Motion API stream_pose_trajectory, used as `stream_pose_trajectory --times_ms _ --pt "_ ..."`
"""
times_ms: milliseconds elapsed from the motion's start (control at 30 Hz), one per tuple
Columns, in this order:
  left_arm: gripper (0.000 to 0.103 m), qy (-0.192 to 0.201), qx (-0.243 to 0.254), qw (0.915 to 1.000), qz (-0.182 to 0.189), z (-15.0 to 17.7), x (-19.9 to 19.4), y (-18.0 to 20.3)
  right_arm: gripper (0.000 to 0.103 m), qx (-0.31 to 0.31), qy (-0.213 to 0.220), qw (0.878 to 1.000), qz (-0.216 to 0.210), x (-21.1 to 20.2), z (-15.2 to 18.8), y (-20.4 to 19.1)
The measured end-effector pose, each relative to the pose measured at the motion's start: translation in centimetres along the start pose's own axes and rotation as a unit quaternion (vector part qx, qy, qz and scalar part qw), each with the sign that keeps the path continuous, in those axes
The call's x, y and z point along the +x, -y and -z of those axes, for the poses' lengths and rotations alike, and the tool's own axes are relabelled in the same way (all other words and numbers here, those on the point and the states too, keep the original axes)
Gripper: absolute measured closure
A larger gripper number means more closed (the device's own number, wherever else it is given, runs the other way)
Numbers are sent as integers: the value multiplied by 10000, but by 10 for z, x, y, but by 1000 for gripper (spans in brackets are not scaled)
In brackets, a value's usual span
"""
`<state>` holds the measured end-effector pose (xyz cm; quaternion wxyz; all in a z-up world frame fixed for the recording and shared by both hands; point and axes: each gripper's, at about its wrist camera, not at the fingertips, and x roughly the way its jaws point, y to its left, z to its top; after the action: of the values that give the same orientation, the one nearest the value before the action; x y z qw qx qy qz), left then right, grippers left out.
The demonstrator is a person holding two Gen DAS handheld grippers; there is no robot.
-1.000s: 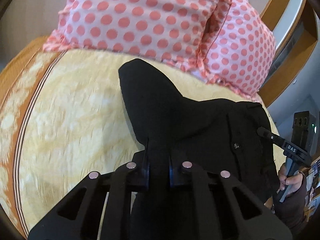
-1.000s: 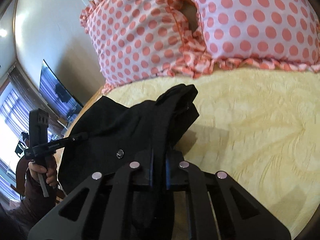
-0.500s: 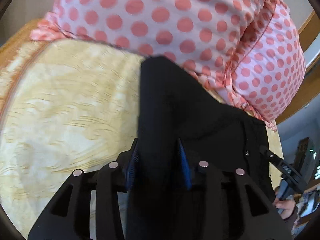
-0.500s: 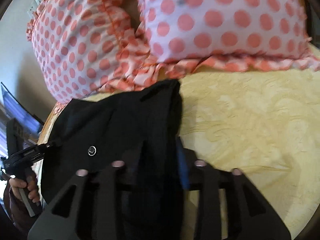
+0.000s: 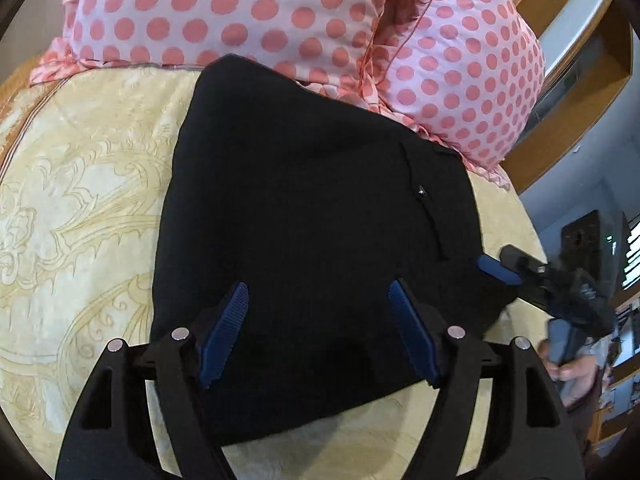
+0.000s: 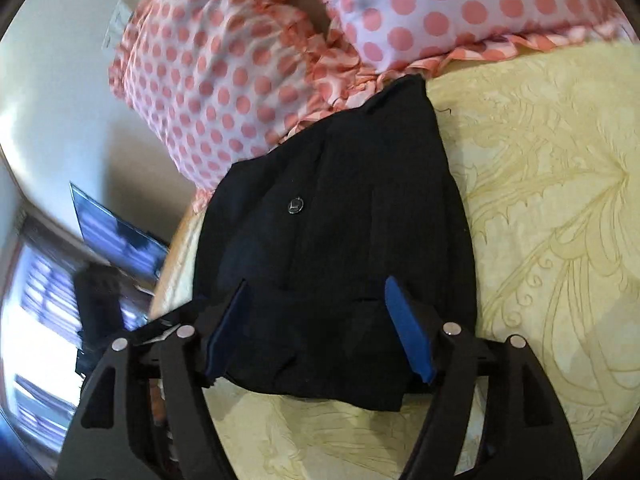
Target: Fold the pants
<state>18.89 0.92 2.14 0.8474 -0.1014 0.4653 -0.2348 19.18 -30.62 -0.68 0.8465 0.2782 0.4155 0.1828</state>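
Half a sec ago both my claws were pinched on black cloth; now my left gripper (image 5: 318,312) has let go, blue pads (image 5: 224,332) spread wide w/ nothing between them but the fabric lying below. Same for my right gripper (image 6: 316,308): fingers apart, not gripping. In the left wrist view the right gripper (image 5: 500,270) shows at the pants' right edge, its blue tip just beside the cloth; can't tell if it touches.

The pants (image 5: 312,220) now lie flat as a folded black bundle on the bedspread (image 5: 80,208), where a sec ago they hung bunched and lifted between the claws. Far end of the bundle reaches the pillows and seems to overlap the ruffled edge of one. A small metal button (image 6: 295,205) faces up on the top layer; in the left wrist view it sits by a dark seam near the right side.

Surface: pale yellow bedspread w/ an embossed floral pattern, orange-striped border at far left. Two pink polka-dot pillows (image 5: 248,12) stand against the head of the bed, side by side.

Room: wooden frame (image 5: 568,60) at upper right in the left wrist view. In the right wrist view, white wall at left, a dark TV screen (image 6: 116,232) below it, bright window further down, all blurred.
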Motion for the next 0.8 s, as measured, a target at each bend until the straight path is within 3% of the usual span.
stream_pose_trajectory --times_ms 33,100,167,200,300,400,567,800 --pt "29 45 66 9999 -86 1 -4 4 33 -170 104 9994 282 -7 5 -9" --pt "28 267 205 9992 -211 8 -19 13 21 -653 367 9949 674 -20 19 -30" --pt "11 655 391 9958 -512 26 -43 18 5 -1222 693 9843 1068 -34 45 -50" --pt "8 810 468 9934 -666 36 -52 19 3 -1388 768 9802 1182 -37 53 -54" --pt "1 1231 716 9806 -1350 83 -71 24 2 -1919 970 9604 1770 -38 95 -73" --pt "1 1315 781 9721 -1778 112 -76 23 2 -2160 971 9463 2199 -23 125 -81" --pt "1 1261 594 9720 -1893 138 -75 16 2 -2100 909 9430 2416 -7 146 -78" --pt "1 1208 693 9672 -2123 148 -70 17 2 -2163 987 9363 2584 -5 159 -81"
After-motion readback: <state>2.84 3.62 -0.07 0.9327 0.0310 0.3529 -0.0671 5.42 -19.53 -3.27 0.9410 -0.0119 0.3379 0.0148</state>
